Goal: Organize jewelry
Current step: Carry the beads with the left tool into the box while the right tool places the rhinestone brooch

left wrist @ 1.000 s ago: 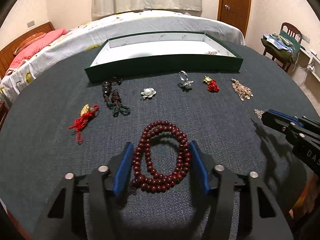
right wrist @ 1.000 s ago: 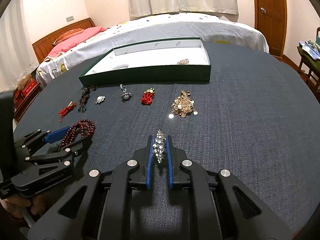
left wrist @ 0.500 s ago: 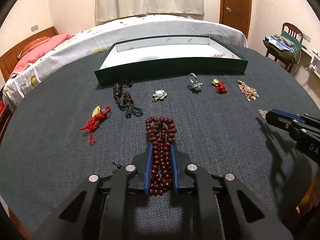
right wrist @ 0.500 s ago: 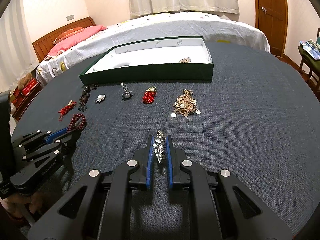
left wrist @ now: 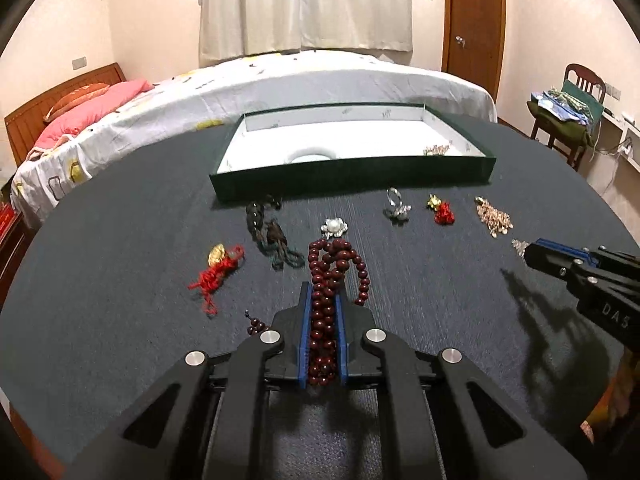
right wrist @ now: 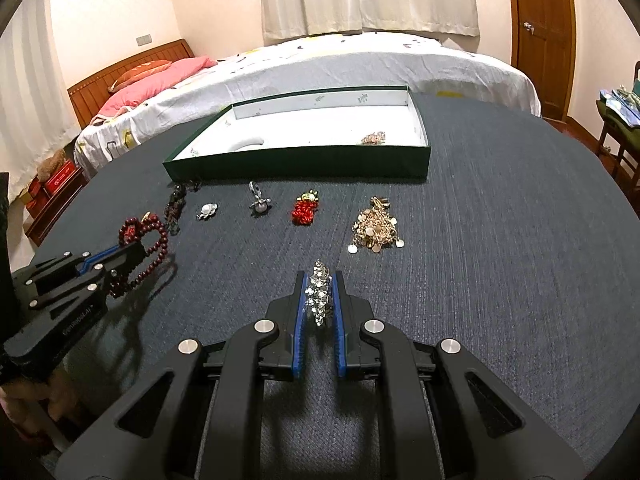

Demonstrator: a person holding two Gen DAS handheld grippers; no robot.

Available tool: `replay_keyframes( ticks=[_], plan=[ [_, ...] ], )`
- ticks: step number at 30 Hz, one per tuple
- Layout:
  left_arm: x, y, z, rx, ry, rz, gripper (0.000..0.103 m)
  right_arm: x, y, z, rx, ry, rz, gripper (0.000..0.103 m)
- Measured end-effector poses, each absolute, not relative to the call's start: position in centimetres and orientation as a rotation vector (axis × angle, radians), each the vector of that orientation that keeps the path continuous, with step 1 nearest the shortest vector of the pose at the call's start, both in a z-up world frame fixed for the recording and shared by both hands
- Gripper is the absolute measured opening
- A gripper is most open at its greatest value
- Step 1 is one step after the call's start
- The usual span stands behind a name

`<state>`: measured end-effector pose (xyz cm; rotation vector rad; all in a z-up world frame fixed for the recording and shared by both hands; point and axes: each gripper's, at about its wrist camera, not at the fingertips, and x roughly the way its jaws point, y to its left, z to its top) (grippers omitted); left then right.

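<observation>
Clamping a dark red bead necklace [left wrist: 334, 276] between the blue pads of the left gripper [left wrist: 323, 300], jaws just closed on it, far loops raised off the dark round table [left wrist: 120, 280]. Pinching a rhinestone ornament [right wrist: 319, 294] in the right gripper [right wrist: 319, 280], above the table. Ahead, an open green tray [right wrist: 304, 162] with a small gold piece [right wrist: 374, 138] inside; before it a coin-chain pile [right wrist: 374, 232], a red knot charm [right wrist: 305, 208], a ring [right wrist: 259, 198].
</observation>
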<state>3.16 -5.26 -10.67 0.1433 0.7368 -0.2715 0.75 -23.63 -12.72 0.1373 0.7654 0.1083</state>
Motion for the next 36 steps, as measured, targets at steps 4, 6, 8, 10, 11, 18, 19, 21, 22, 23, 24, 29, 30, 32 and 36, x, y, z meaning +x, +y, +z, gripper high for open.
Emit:
replay_keyframes(
  ticks=[4, 6, 8, 10, 11, 18, 19, 21, 22, 23, 24, 29, 30, 32, 36],
  plan=[
    [3.4, -5.0, -10.1, 0.131, 0.722, -0.268, 0.011, 0.9, -23.6, -12.4, 0.135, 0.76, 0.109, 0.012],
    [3.6, -4.9, -9.7, 0.123, 0.713, -0.265, 0.011, 1.1, -23.6, -12.0, 0.136, 0.754, 0.112, 0.012],
    [4.0, -4.7, -9.1, 0.11, 0.7, -0.266, 0.011, 1.4, -23.6, -11.5, 0.139, 0.745, 0.115, 0.012],
    [4.4, -4.5, -8.4, 0.107, 0.681, -0.265, 0.011, 1.8, -23.7, -10.8, 0.146, 0.732, 0.12, 0.012],
    [4.6, -4.4, -8.1, 0.104, 0.674, -0.265, 0.011, 2.0, -23.7, -10.5, 0.148, 0.726, 0.121, 0.012],
    [8.1, -4.1, -5.4, 0.084, 0.608, -0.272, 0.011, 5.1, -23.7, -7.2, 0.149, 0.646, 0.134, 0.012],
    [8.6, -4.0, -5.1, 0.082, 0.599, -0.271, 0.011, 5.7, -23.6, -6.8, 0.145, 0.635, 0.135, 0.012],
    [10.0, -4.1, -4.5, 0.078, 0.579, -0.27, 0.011, 7.0, -23.5, -5.8, 0.136, 0.605, 0.135, 0.012],
    [10.6, -4.1, -4.3, 0.077, 0.57, -0.27, 0.011, 7.7, -23.4, -5.3, 0.133, 0.592, 0.135, 0.012],
    [11.4, -4.2, -4.1, 0.075, 0.561, -0.27, 0.011, 8.3, -23.4, -4.9, 0.132, 0.581, 0.136, 0.012],
    [12.3, -4.2, -3.8, 0.073, 0.553, -0.269, 0.011, 8.9, -23.4, -4.6, 0.131, 0.572, 0.137, 0.012],
    [16.5, -4.7, -3.2, 0.066, 0.522, -0.266, 0.011, 12.7, -23.4, -3.3, 0.137, 0.539, 0.139, 0.012],
    [17.2, -4.8, -3.3, 0.07, 0.519, -0.265, 0.011, 13.6, -23.4, -3.3, 0.135, 0.535, 0.136, 0.012],
    [18.7, -4.9, -3.6, 0.078, 0.523, -0.258, 0.011, 15.0, -23.4, -3.5, 0.132, 0.537, 0.131, 0.012],
    [21.5, -4.9, -6.1, 0.082, 0.596, -0.248, 0.011, 18.0, -23.5, -5.7, 0.142, 0.591, 0.125, 0.012]
  ],
)
